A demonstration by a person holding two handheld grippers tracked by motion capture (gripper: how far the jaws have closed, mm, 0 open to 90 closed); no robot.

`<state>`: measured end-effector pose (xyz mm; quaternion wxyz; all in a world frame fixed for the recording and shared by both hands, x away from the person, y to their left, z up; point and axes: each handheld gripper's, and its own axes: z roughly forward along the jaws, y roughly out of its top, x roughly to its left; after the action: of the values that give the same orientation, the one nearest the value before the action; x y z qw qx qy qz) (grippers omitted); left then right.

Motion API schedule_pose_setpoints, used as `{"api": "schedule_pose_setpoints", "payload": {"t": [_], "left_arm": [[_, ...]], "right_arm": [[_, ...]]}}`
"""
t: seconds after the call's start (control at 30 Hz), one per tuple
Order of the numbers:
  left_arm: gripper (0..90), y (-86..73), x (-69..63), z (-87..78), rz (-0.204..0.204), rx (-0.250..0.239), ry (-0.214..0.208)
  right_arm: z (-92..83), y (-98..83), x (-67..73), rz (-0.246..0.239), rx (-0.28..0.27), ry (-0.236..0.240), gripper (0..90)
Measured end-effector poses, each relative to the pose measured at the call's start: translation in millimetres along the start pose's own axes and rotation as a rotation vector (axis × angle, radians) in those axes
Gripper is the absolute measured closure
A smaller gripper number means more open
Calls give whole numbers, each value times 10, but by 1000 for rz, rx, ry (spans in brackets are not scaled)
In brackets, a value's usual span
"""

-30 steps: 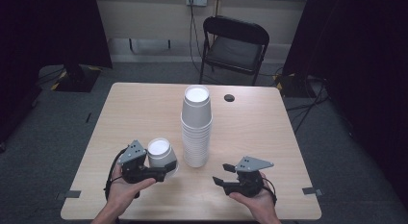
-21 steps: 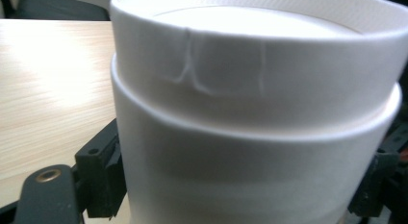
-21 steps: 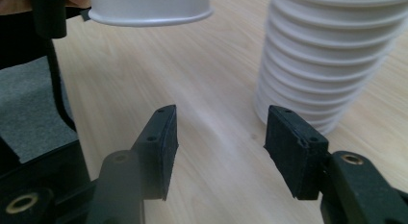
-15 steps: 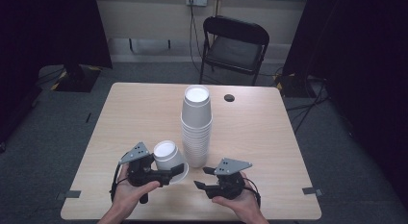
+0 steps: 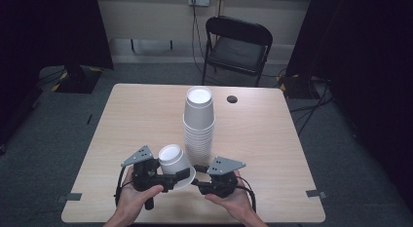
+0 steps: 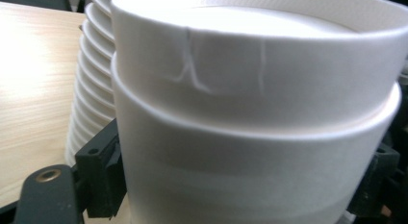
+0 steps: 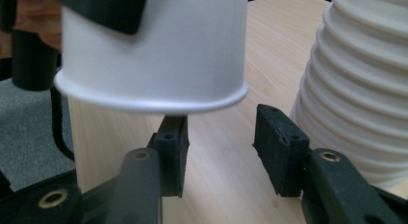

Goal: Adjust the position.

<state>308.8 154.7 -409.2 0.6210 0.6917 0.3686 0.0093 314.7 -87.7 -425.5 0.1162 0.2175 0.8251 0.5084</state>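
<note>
- Both tools had drawn together since the earlier frames: the right tool [image 5: 197,180] had slid leftward toward the cup, and the left tool [image 5: 168,178] had tipped its load over toward it.
- Left tool was clamped on the cup [image 5: 171,160], one black pad [image 6: 98,173] on each side of the wall, in the left gripper view.
- What it held looked like two cups nested, one rim [image 6: 250,132] ringing the other, though I could not be sure from that view.
- Right tool stood apart, its pads [image 7: 281,147] just below the cup's rim [image 7: 149,101] and touching nothing.
- Cup hung upside down and tilted, clear of the desk [image 5: 122,120], just beside the stack [image 5: 198,124].
- Stack stood upright mid-desk, near a small dark disc [image 5: 232,99].
- Judged progress: the cup was already off the stack and gripped; the right tool had yet to close on the rim, so any pulling apart or handing over was still to do.
</note>
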Motion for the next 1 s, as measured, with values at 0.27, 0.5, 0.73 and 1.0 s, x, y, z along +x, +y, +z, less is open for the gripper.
{"api": "schedule_pose_setpoints", "payload": {"t": [0.27, 0.5, 0.73, 1.0], "left_arm": [[154, 16, -77, -16, -42, -25, -40], [154, -4, -86, 18, -61, -11, -64], [155, -29, -44, 33, -91, 8, -90], [156, -45, -29, 55, -128, 22, -123]], "right_arm": [[40, 18, 43, -8, -24, -17, 622], [-9, 32, 58, -33, -71, -26, 640], [-12, 22, 67, -58, -98, -38, 650], [-7, 21, 73, -98, -126, -51, 712]]}}
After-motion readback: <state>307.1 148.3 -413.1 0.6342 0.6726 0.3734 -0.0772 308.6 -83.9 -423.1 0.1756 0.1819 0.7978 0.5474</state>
